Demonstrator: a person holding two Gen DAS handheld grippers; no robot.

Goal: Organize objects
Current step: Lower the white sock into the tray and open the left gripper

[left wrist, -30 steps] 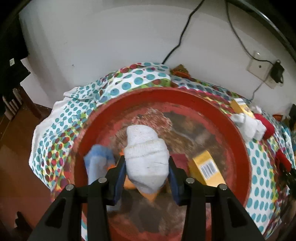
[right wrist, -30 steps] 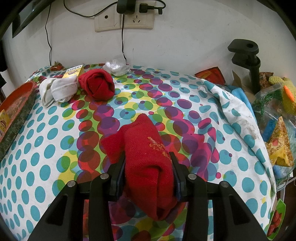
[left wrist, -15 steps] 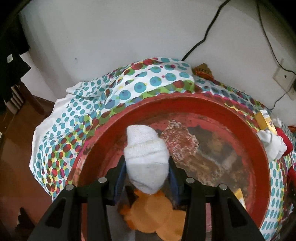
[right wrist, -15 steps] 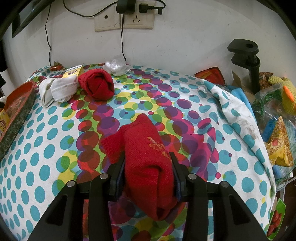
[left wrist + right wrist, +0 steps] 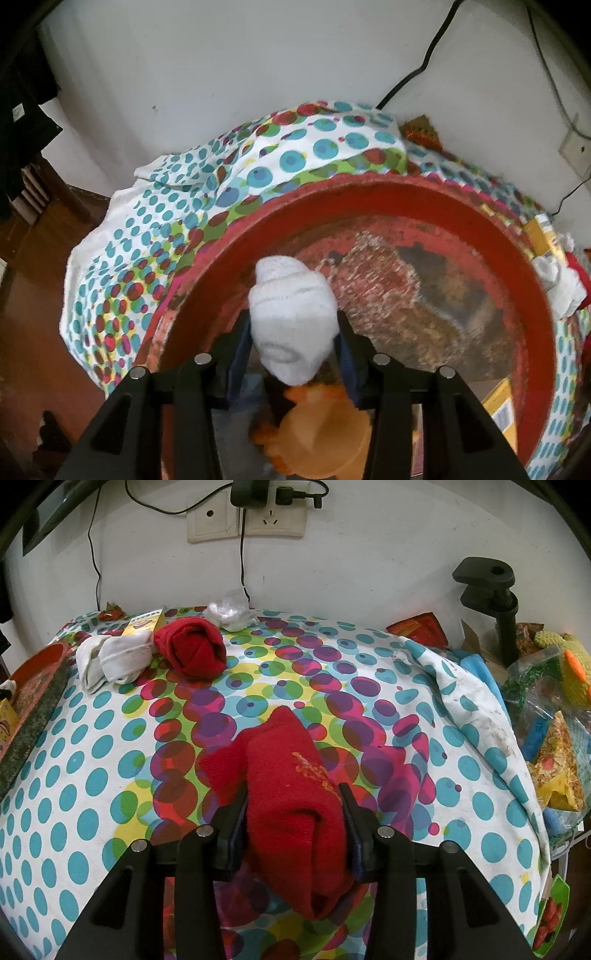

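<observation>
The left hand-held gripper (image 5: 293,332), clamped on a rolled white sock (image 5: 291,317), hangs over the red basin (image 5: 532,295), seemingly ready to drop it, while the right hand-held gripper (image 5: 295,812) grips a red sock (image 5: 291,812) above the counter (image 5: 110,768).

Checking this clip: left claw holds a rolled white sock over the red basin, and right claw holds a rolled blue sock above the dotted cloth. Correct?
Not quite. In the right wrist view the right claw grips a red sock, not a blue one, above the dotted cloth. The rest stands.
</observation>
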